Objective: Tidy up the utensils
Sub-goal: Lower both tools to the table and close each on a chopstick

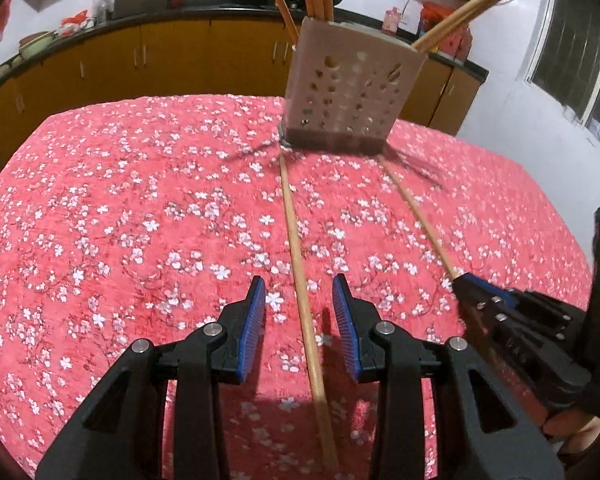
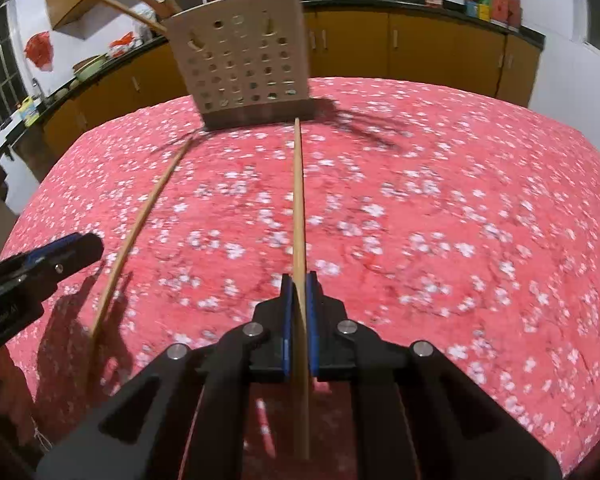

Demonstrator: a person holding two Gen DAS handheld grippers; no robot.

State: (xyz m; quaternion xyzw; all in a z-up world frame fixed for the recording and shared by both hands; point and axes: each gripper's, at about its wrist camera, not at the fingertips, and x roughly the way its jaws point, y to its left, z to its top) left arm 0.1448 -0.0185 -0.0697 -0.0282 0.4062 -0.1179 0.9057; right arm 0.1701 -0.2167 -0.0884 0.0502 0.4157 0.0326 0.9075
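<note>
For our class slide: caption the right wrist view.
Right gripper shut on a chopstick lying toward the holder.

The left gripper (image 1: pixel 299 300) is matte black plastic with 2 angular fingers, each faced on its inner side with a ribbed blue pad (image 1: pixel 256 320). Round silver screw heads sit at the finger joints, 2 on each side. Triangular cut-outs lighten the arms behind. The right gripper (image 2: pixel 299 292) has the same build: black body, blue pads (image 2: pixel 286 320), 4 silver screws. From the side, white lettering runs along its body.
</note>
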